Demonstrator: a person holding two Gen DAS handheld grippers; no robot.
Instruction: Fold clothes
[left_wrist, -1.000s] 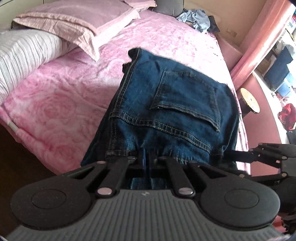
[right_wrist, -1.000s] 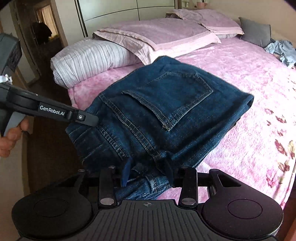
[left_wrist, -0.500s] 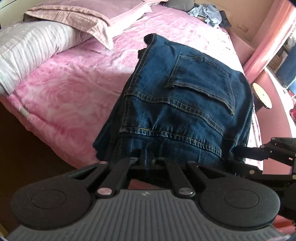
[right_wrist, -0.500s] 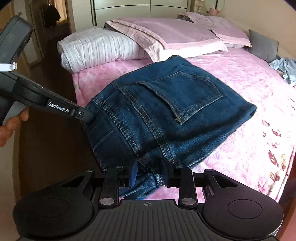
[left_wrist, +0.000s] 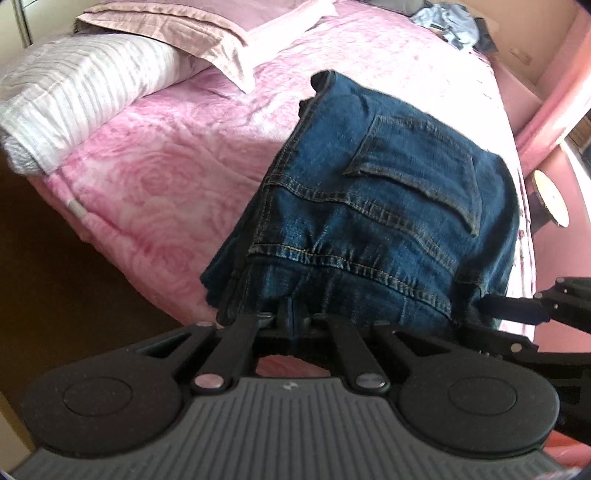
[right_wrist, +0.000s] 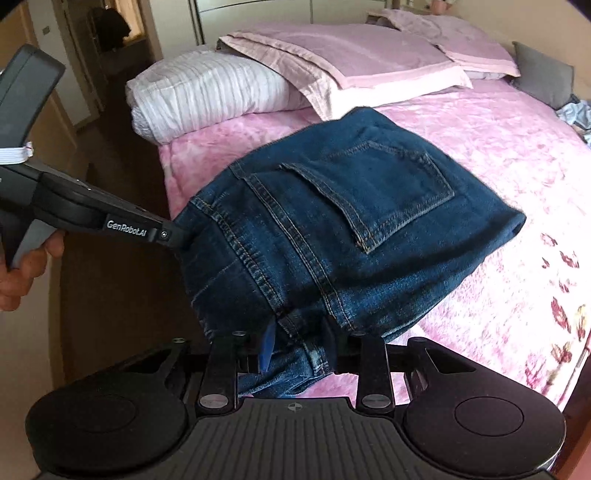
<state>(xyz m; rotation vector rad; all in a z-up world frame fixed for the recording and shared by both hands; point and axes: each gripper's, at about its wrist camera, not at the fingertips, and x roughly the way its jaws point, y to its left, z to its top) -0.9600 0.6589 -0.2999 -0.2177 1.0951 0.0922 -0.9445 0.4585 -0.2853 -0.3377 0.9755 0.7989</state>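
A: Left wrist view: the left hand-held gripper (left_wrist: 293, 317) is clamped tight on a thin edge at the waistband end of the folded jeans (left_wrist: 388, 206), which stretch away ahead of it over the pink bed (left_wrist: 166, 177). The right hand-held gripper (left_wrist: 517, 308) comes in from the right side, at the other corner.

B: In the right wrist view, the right hand-held gripper (right_wrist: 299, 350) has its jaws partly apart, pressing on a thick bunch of denim; they have just been closing on it. The near end of the jeans hangs off the bed's edge.

A: The risk, I'd judge, is uneven hold. One side pinches a few layers, the other a wad. A pull could slip inner layers out and spoil the fold.

B: Or the bundle could slide off the edge if either grip loosens.

A: My view shows the stacked layers on the jeans' left edge.

B: Mine shows the person's hand (right_wrist: 26, 266) on the left tool, and the pillows (right_wrist: 207, 96) beyond.
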